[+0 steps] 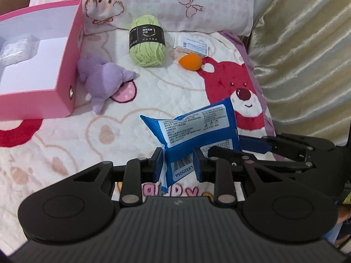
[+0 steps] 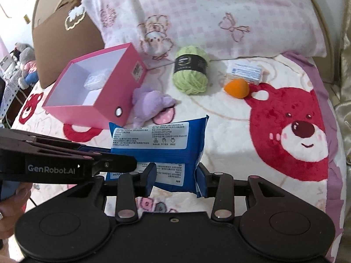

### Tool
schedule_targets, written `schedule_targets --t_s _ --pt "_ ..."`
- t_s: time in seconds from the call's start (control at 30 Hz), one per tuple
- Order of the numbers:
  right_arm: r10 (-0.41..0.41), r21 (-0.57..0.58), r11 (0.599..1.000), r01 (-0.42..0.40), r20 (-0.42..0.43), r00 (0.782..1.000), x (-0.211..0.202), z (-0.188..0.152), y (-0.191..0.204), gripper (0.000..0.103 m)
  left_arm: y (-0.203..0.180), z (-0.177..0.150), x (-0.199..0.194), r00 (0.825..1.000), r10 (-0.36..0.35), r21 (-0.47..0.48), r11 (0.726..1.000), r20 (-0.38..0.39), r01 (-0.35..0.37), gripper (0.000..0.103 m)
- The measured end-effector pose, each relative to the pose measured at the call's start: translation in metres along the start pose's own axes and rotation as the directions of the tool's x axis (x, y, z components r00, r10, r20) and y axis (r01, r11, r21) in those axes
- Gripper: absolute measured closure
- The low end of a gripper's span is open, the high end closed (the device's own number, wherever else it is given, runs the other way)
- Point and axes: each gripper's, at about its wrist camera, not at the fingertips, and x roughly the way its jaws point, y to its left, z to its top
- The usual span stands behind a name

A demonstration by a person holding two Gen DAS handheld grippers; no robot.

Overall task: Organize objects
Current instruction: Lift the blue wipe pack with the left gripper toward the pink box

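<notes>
A blue wipes packet, white label panel turned toward the cameras, is held tilted above the bed. An open pink box with a white interior is seen at the left, something pale and wrapped, perhaps plastic, inside. Just right of it a purple plush toy lies. Farther off, green yarn with a black band, an orange sponge and a small white packet are laid.

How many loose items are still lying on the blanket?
4: purple plush beside the pink box, green yarn near the pillow, orange sponge, white packet behind it. More may be hidden.
</notes>
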Motion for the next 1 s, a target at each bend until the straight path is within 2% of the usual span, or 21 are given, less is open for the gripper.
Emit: schedule_targets --t_s 0.33,0.63,0.8,1.0 --pt "0.116 0.008 0.993 -0.116 -0.05 0.992 0.004 0.015 0.032 0.055 0.025 0.005 -0.042 0.999 0.042 0.021 0.999 -0.018 -0.042 0.077" --pt "0.162 -0.022 0.986 -0.164 -0.066 0.985 0.008 0.038 0.064 0.055 0.048 0.016 -0.07 0.996 0.094 0.022 0.995 -0.005 -0.094 0.077" --pt "0.187 -0.087 0.978 -0.192 -0.063 0.98 0.009 0.05 0.088 0.055 0.066 0.023 -0.086 0.991 0.13 -0.002 0.991 0.03 -0.13 0.077" --pt "0.208 -0.143 0.967 -0.212 -0.048 0.977 0.015 0.063 0.107 0.057 0.094 0.032 -0.101 0.989 0.122 -0.06 0.991 0.086 -0.117 0.077"
